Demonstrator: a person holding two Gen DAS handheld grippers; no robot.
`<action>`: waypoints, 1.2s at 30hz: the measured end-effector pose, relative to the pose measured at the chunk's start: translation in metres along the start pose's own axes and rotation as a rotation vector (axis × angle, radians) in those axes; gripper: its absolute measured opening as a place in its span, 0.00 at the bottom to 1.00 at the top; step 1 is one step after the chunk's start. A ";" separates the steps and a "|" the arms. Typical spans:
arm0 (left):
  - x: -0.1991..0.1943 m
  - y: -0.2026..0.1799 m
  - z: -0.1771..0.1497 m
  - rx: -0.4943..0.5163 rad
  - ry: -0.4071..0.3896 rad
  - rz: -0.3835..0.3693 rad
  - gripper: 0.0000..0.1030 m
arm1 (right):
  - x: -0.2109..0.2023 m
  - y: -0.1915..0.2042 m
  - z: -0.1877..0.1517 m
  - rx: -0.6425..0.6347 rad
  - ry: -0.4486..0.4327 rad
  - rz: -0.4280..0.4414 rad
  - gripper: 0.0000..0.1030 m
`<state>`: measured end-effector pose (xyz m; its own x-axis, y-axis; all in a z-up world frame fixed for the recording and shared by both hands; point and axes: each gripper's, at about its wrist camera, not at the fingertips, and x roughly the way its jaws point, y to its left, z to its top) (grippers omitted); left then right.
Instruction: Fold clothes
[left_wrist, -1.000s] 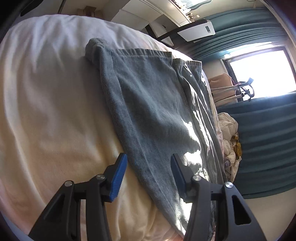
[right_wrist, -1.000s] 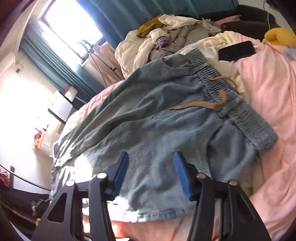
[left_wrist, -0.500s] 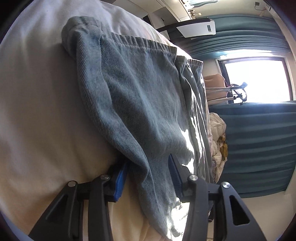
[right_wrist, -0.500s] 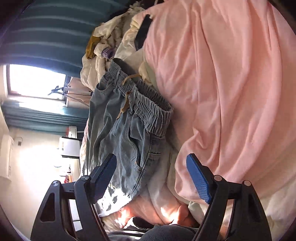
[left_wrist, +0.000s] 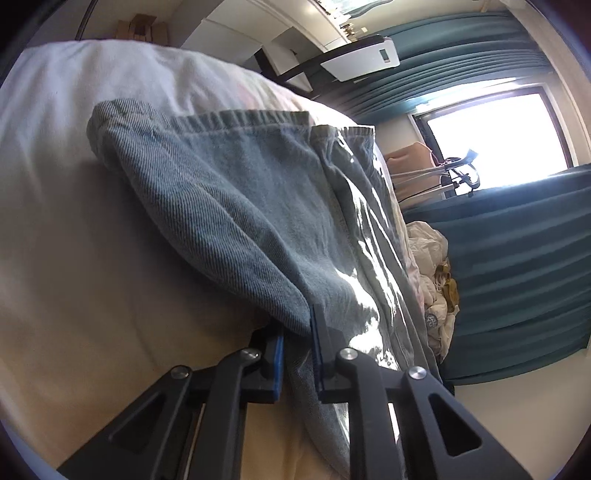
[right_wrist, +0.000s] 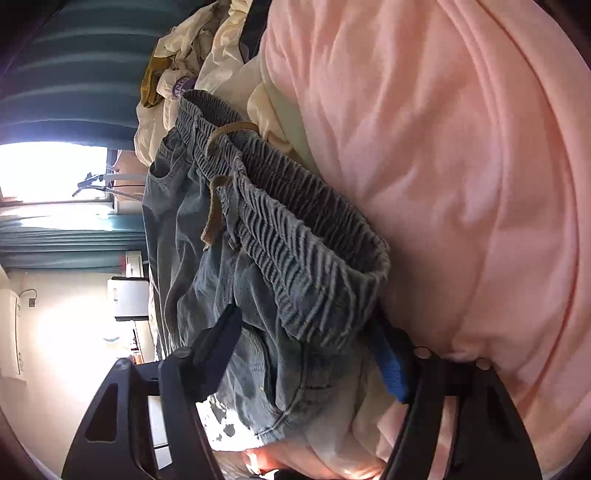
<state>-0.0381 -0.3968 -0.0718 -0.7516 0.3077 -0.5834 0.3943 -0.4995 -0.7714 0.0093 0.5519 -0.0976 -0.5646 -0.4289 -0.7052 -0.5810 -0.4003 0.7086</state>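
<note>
ribbed denim shorts (left_wrist: 229, 206) | left gripper (left_wrist: 297, 339) pinching twill edge

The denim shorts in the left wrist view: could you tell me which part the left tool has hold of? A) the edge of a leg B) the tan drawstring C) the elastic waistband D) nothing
A: the left tool is pinched shut on a leg edge of the denim shorts, with no waistband or drawstring near it.
</note>
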 end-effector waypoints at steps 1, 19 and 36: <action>-0.004 -0.004 0.000 0.003 -0.015 -0.004 0.11 | 0.002 0.002 0.000 -0.008 -0.016 -0.012 0.46; -0.037 -0.065 0.030 0.037 -0.065 0.002 0.08 | -0.060 0.049 -0.005 -0.066 -0.172 0.130 0.23; 0.114 -0.210 0.147 0.054 -0.066 0.108 0.08 | 0.022 0.191 0.133 -0.054 -0.324 0.141 0.23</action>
<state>-0.2843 -0.3760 0.0614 -0.7406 0.1968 -0.6425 0.4465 -0.5705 -0.6893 -0.1921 0.5736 0.0194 -0.7986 -0.2079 -0.5648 -0.4569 -0.4014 0.7938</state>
